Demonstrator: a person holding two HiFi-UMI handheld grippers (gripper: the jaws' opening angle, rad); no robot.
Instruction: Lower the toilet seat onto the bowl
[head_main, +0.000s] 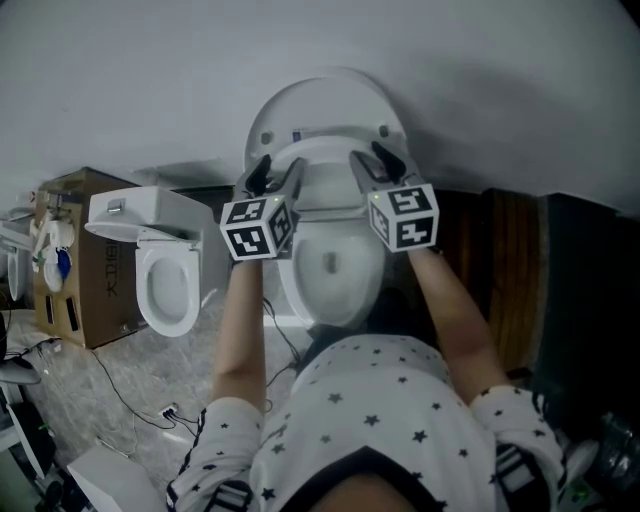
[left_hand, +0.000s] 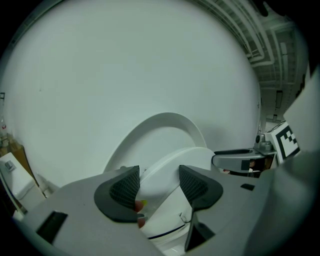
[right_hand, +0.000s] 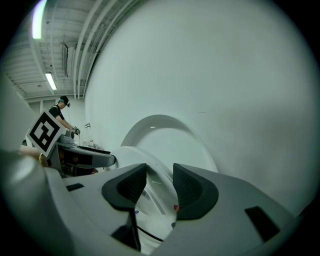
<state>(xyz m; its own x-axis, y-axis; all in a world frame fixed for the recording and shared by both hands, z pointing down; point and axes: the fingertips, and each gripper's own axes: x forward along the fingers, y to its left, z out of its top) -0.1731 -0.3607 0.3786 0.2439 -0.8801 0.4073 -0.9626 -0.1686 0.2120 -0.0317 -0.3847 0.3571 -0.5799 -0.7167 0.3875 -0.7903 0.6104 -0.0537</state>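
The white toilet stands against the wall, its lid (head_main: 320, 100) upright. The toilet seat (head_main: 330, 158) leans forward off the lid, above the bowl (head_main: 335, 270). My left gripper (head_main: 280, 172) grips the seat's left rim and my right gripper (head_main: 378, 162) grips its right rim. In the left gripper view the seat's rim (left_hand: 167, 167) fills the gap between the pads of the left gripper (left_hand: 159, 182), with the lid (left_hand: 165, 125) behind. In the right gripper view the seat's rim (right_hand: 137, 157) runs between the closely set pads of the right gripper (right_hand: 160, 182).
A second white toilet (head_main: 165, 265) stands on the floor to the left, next to a cardboard box (head_main: 85, 260). Cables (head_main: 130, 400) trail over the floor at lower left. A dark wooden panel (head_main: 510, 270) is to the right. A person (right_hand: 62, 112) stands far off.
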